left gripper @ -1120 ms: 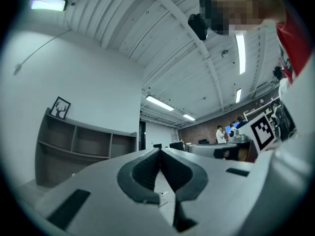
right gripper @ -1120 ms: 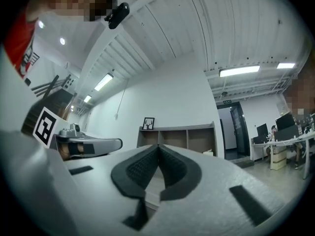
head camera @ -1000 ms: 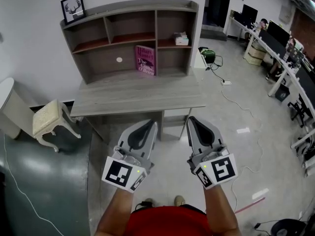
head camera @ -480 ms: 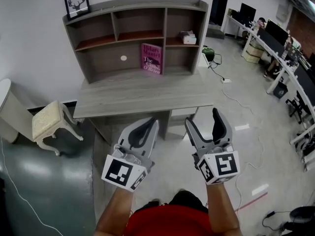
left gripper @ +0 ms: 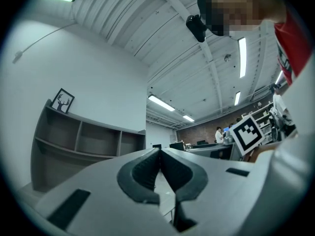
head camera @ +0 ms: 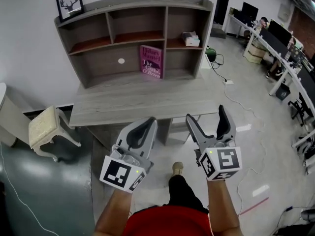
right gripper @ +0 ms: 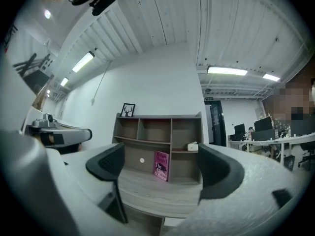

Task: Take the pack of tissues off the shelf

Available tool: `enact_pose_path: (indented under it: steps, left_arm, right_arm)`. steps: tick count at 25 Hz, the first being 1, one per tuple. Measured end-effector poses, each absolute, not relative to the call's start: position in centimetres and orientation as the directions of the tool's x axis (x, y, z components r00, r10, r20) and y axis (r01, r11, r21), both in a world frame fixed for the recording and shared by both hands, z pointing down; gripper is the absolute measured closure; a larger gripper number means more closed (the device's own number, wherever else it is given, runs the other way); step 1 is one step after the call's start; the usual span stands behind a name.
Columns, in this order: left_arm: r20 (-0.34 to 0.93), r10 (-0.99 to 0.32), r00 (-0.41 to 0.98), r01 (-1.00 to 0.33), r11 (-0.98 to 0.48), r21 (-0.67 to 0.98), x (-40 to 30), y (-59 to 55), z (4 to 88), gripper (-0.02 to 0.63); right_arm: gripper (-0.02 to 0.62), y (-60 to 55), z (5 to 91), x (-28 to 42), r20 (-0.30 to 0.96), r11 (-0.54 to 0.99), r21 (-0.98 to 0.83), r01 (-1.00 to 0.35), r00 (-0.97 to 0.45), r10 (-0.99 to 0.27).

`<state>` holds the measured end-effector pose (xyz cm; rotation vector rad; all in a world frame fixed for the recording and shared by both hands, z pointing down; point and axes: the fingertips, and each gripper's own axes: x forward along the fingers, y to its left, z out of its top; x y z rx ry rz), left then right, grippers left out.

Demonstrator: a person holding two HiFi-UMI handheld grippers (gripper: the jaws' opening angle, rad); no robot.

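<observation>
Two grippers are held low in front of the person, short of the surface (head camera: 138,104). The left gripper (head camera: 149,123) has its fingers pressed together, and nothing is held in them. The right gripper (head camera: 205,113) has its fingers spread and opening wider, and nothing is between them. A black and white square marker is seen on the cube of each gripper.

Past the fingers, a shelf (head camera: 165,33) is stood at the back of the grey wooden surface. A pink book (head camera: 151,62) is stood upright in the low middle part of the shelf. The word "Hilary" can be read at its top and "The" below that; the rest is too small to read.

The pack of tissues (head camera: 191,39) is laid on the upper board in the right part of the shelf, above and to the right of the book. It is well apart from both grippers and is touched by neither. In the right gripper view it is seen far off, just beside the inner edge of the right finger. Any writing on it is too small to read.

A framed picture of antlers (head camera: 68,3) is stood on the top left of the shelf.
</observation>
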<state>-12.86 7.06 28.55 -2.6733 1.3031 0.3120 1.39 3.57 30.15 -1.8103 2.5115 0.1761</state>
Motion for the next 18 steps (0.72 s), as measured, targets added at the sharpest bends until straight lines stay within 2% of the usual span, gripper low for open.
enact_pose_path:
  steps: [18]
  left_arm:
    - [-0.204,-0.829,0.521,-0.853,-0.513,-0.095,-5.2,-23.1,28.1,0.598]
  right_arm:
    - [0.144,-28.8,31.6,10.0,-0.061,0.359,0.025,-0.933,-0.36,-0.931]
